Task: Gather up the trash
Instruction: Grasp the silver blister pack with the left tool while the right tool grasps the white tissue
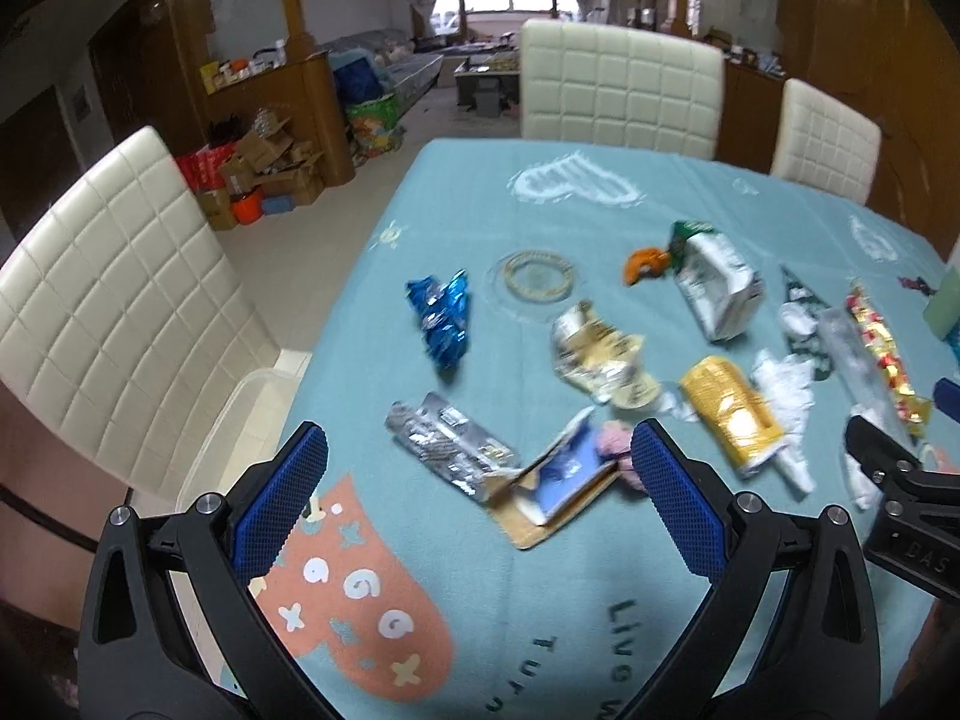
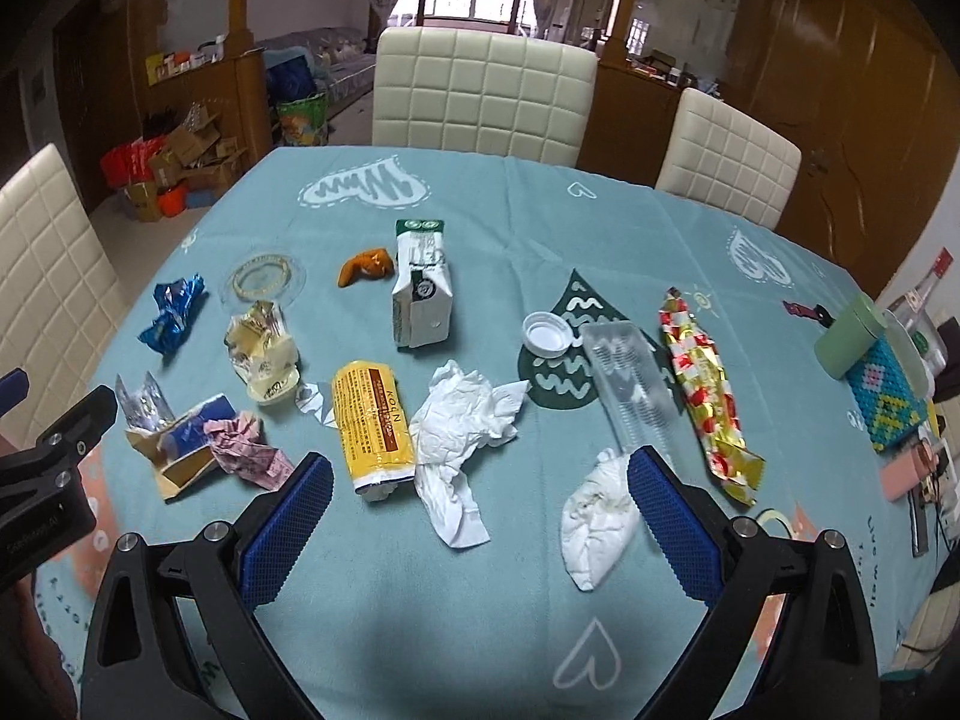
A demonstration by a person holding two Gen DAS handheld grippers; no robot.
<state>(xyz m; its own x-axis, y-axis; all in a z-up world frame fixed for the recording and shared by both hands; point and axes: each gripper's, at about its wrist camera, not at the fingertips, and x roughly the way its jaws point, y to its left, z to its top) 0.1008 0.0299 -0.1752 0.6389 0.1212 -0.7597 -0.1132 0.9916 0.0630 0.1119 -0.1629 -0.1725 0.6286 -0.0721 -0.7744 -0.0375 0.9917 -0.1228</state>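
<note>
Trash lies scattered on a teal tablecloth (image 2: 480, 600). My left gripper (image 1: 480, 450) hovers open over the near left part, with a silver wrapper (image 1: 447, 450), a torn cardboard box (image 1: 558, 489) and a pink paper wad (image 1: 615, 450) between its fingers. My right gripper (image 2: 480, 468) is open above a yellow packet (image 2: 373, 426) and a crumpled white tissue (image 2: 465, 426); a second tissue wad (image 2: 594, 525) lies by its right finger. Farther off lie a blue foil wrapper (image 2: 171, 315), a milk carton (image 2: 420, 294), a white cap (image 2: 546, 333), a clear tray (image 2: 630, 384) and a red-gold wrapper (image 2: 702, 396).
White padded chairs (image 2: 480, 96) stand around the table. A clear plastic bin (image 1: 240, 420) sits beside the table's left edge. A green cup (image 2: 849, 333), a beaded box (image 2: 888, 396) and other items crowd the right edge. An orange peel (image 2: 366, 267) and a clear lid (image 2: 264, 279) lie mid-table.
</note>
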